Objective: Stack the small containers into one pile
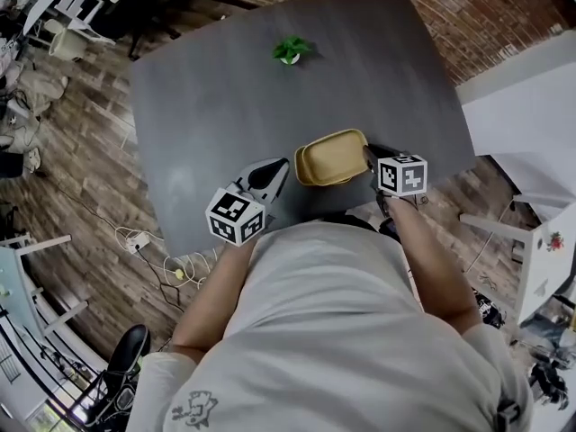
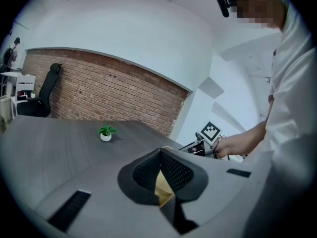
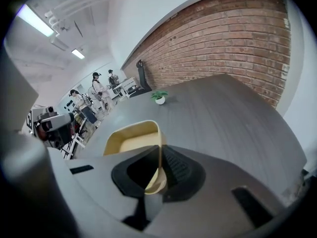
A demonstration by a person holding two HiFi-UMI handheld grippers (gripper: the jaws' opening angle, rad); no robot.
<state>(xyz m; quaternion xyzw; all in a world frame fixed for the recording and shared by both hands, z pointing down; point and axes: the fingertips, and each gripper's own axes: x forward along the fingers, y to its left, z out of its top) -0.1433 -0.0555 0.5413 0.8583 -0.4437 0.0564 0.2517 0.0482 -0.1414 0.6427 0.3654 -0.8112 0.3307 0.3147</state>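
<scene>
A shallow yellow container (image 1: 331, 157) hangs over the near edge of the dark table (image 1: 225, 97), held between both grippers. In the head view its left end shows a double rim; whether a second container is nested inside I cannot tell. My left gripper (image 1: 283, 166) is shut on the container's left edge, and a yellow sliver (image 2: 162, 187) shows between the pads of that gripper (image 2: 160, 157). My right gripper (image 1: 367, 155) is shut on the right rim. In the right gripper view the open tray (image 3: 130, 140) stretches away to the left of the jaws (image 3: 159, 155).
A small green plant in a white pot (image 1: 290, 50) stands far back on the table. A brick wall (image 1: 432, 7) lies beyond the table. Chairs (image 1: 67, 12) and floor cables (image 1: 148, 250) are to the left. People stand far off in the right gripper view (image 3: 96, 90).
</scene>
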